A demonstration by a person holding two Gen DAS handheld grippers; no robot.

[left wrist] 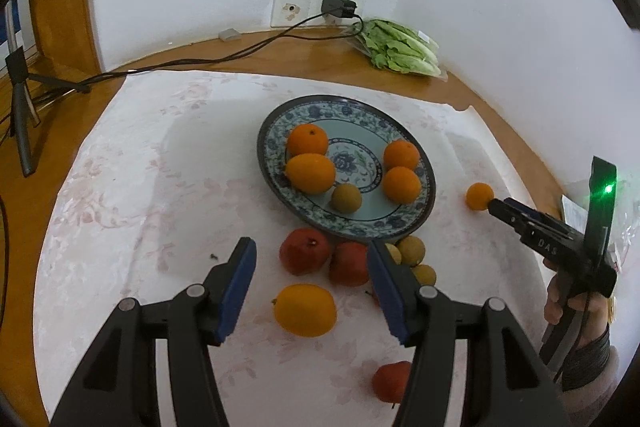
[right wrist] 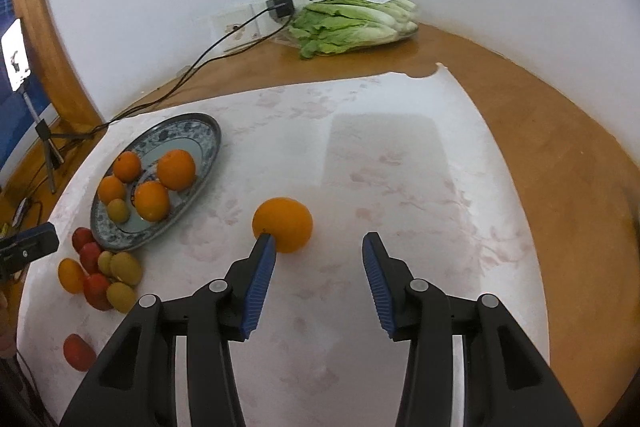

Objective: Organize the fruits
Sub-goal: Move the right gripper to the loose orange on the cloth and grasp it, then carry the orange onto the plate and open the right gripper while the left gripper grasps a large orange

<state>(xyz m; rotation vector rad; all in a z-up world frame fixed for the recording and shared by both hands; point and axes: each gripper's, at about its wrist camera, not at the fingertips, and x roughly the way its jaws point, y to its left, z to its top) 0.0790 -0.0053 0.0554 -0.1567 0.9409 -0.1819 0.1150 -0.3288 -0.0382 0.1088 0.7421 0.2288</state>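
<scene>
A blue-patterned plate [left wrist: 280,125] [right wrist: 200,131] on the white cloth holds several oranges [left wrist: 308,139] and one small brownish fruit [left wrist: 346,198]. In front of the plate lie two red fruits [left wrist: 305,251], small yellow-green fruits [left wrist: 412,250], a yellow-orange citrus [left wrist: 305,310] and another red fruit [left wrist: 390,381]. My left gripper [left wrist: 312,245] hovers open above this pile with nothing between its pads. A lone orange [right wrist: 285,223] [left wrist: 479,195] sits right of the plate. My right gripper [right wrist: 318,238] [left wrist: 498,209] is open just short of it, its left fingertip [right wrist: 266,241] at the orange's near side.
A bag of lettuce [left wrist: 400,51] [right wrist: 352,23] lies at the back by the wall. A charger [left wrist: 338,7] with its cable runs off to the left. A tripod [left wrist: 20,87] stands left of the table. Bare wooden tabletop [right wrist: 560,155] surrounds the cloth.
</scene>
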